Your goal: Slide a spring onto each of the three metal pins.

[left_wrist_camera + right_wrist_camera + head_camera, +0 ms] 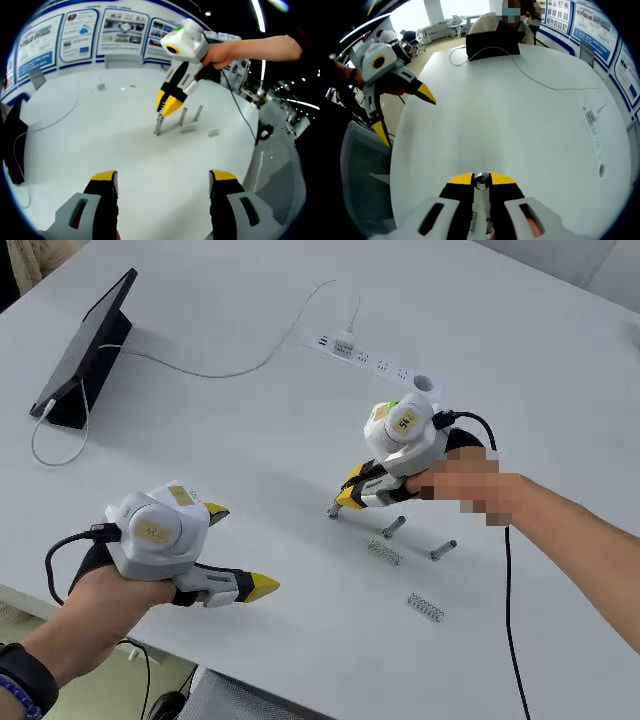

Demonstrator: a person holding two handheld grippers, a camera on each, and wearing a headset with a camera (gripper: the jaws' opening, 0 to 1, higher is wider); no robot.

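Right gripper (346, 501) pinches a short silvery pin (481, 181), seemingly coil-wrapped. Left gripper (163, 176) is spread wide over the white table (250, 430), with wall posters (75, 35) beyond.

White workbench (250, 440) under ceiling strip lights (259, 15), blue-trimmed poster boards (80, 32) behind, grey chair (364, 167) alongside.

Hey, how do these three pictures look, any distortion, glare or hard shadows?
Head view: soft even light, faint shadows on the white table. Left gripper view: fisheye curves the table edge; ceiling lights streak bright. Right gripper view: same curving; the pin in the right gripper looks soft.
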